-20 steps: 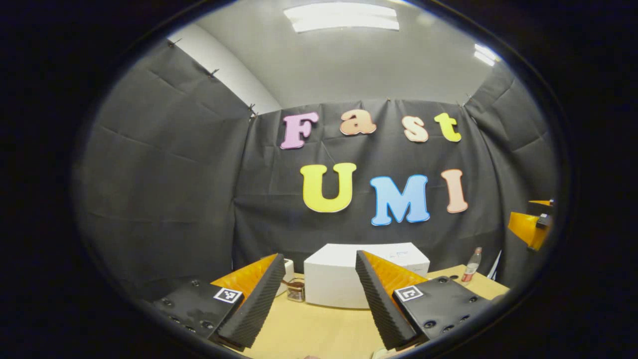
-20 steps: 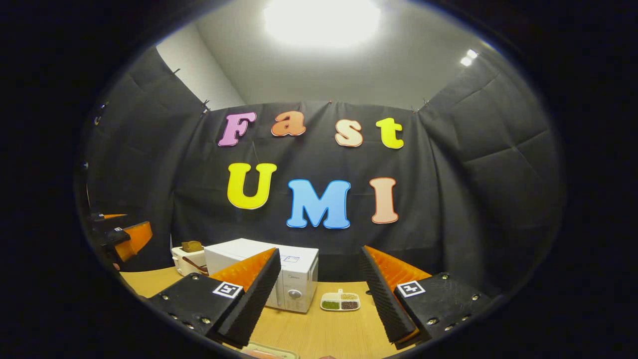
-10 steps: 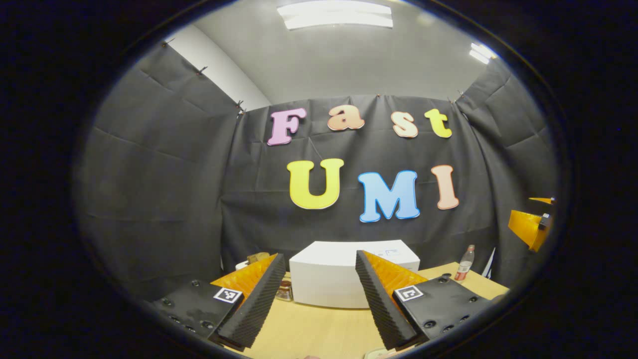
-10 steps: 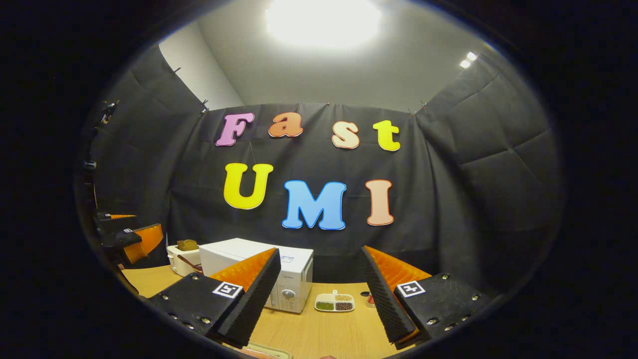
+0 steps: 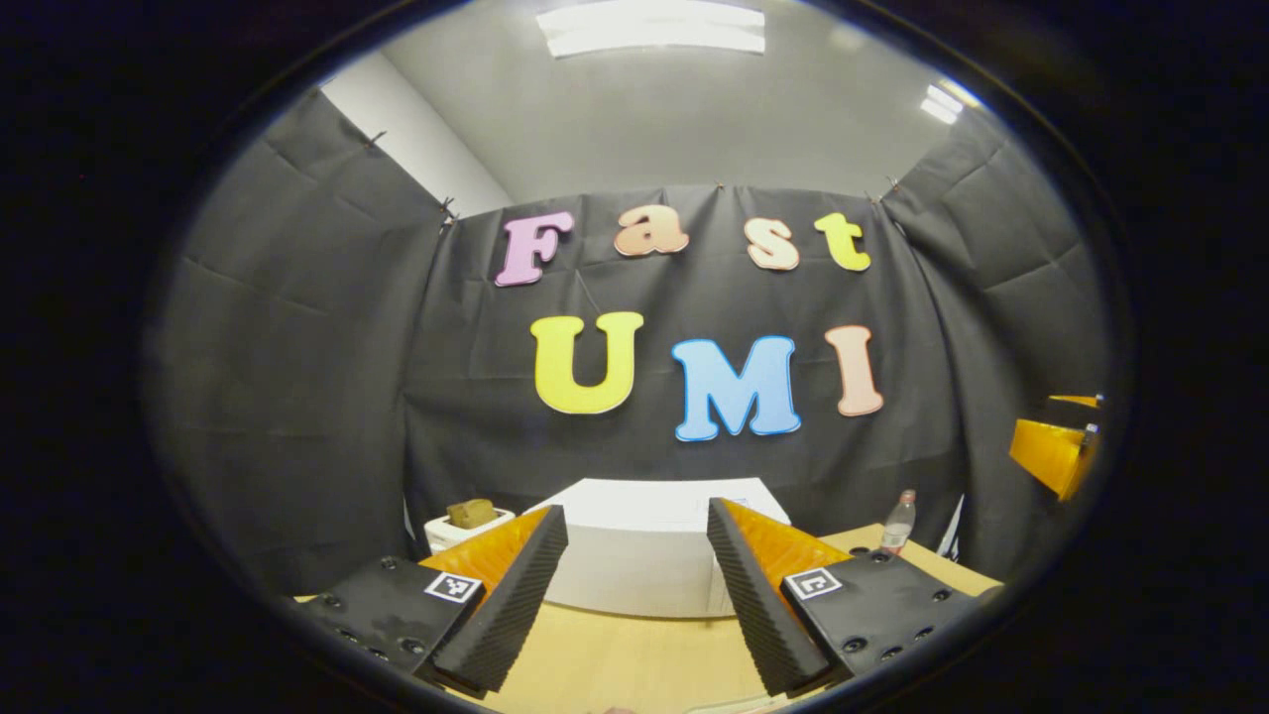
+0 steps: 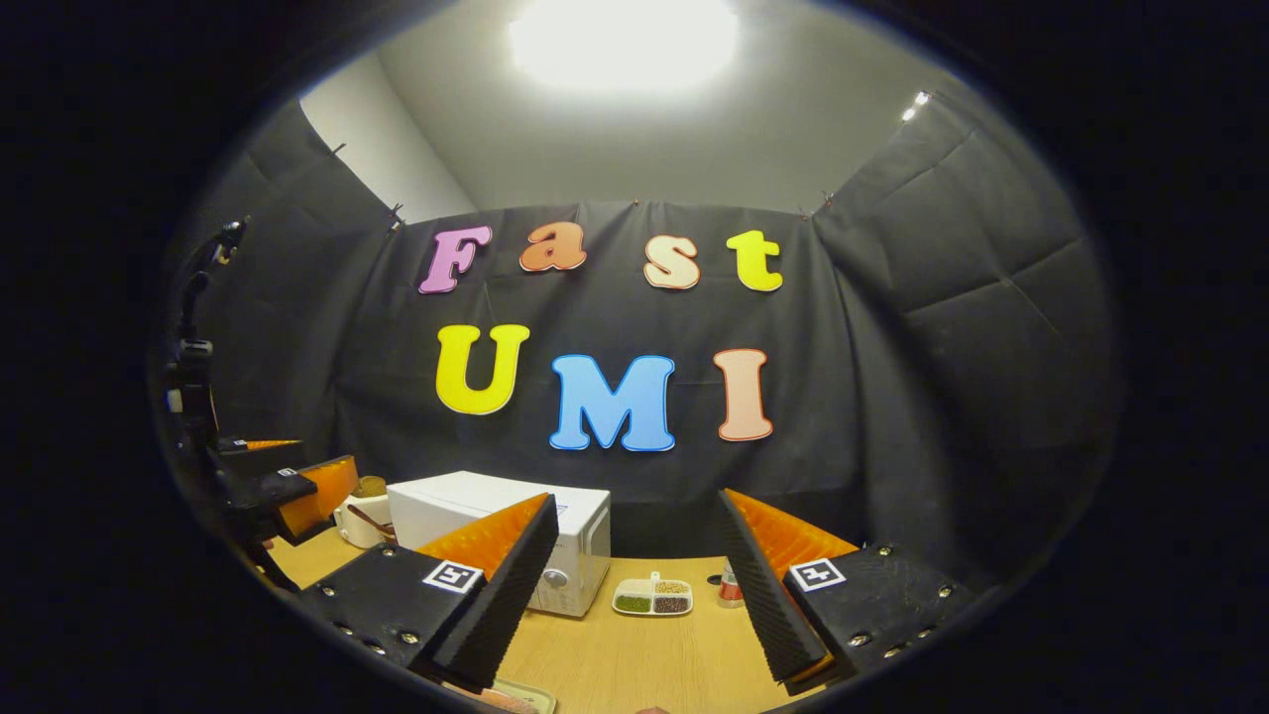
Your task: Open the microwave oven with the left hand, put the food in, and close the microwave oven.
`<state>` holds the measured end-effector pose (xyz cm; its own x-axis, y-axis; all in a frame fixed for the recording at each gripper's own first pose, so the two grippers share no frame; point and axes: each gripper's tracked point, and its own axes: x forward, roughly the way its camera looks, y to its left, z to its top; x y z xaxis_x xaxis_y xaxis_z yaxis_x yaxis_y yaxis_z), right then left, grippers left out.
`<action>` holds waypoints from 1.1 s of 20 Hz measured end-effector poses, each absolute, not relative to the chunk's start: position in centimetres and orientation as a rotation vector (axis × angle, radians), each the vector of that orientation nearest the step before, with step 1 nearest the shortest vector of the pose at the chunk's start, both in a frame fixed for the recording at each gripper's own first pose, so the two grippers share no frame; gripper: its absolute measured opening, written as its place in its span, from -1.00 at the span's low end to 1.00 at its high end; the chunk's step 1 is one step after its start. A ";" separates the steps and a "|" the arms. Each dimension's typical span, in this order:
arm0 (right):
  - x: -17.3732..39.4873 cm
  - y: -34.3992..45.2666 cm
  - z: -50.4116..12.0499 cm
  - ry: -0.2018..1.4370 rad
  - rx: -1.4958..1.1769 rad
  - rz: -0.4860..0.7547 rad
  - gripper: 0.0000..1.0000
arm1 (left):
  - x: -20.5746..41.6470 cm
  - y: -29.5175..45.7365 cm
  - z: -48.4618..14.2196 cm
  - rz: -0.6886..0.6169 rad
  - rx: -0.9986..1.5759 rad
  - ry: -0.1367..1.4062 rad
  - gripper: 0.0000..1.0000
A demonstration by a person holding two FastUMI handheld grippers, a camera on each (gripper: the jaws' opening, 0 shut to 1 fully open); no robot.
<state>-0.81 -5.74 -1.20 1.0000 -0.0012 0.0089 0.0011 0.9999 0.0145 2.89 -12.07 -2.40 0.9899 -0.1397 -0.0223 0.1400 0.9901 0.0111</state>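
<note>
Left gripper (image 5: 634,595) gaped wide, empty, its fingers hiding the white microwave's (image 5: 634,555) lower corners; toaster (image 5: 464,524) left, bottle (image 5: 898,522) right. Right gripper (image 6: 634,600) wide, empty; food tray (image 6: 516,696) cut off at bottom edge; sectioned dish (image 6: 652,597) beside microwave.

Bare table (image 6: 634,654) lies before the microwave (image 6: 476,516) (sectioned dish (image 6: 652,597) and bottle (image 6: 729,585) beside it).

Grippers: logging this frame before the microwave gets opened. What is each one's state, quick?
Left gripper: open, holding nothing.
Right gripper: open, holding nothing.
</note>
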 end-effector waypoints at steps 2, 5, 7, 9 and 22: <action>-0.8 -6.5 -1.5 -0.014 0.020 0.025 0.93 | 3.6 -14.0 -3.0 -0.154 0.023 0.010 0.91; -0.6 -7.8 -2.2 -0.003 0.013 0.023 0.94 | 5.3 -16.8 -4.5 -0.193 0.043 0.019 0.91; -0.4 -8.5 -2.0 -0.011 0.016 0.000 0.93 | 7.1 -18.3 -5.4 -0.222 0.050 0.019 0.90; 0.1 -8.6 -2.5 -0.001 0.014 -0.024 0.93 | 9.3 -19.6 -6.8 -0.252 0.057 0.021 0.90; 1.0 -8.0 -3.0 0.048 -0.072 -0.212 0.93 | 20.5 -24.9 -20.8 -0.405 0.024 0.193 0.89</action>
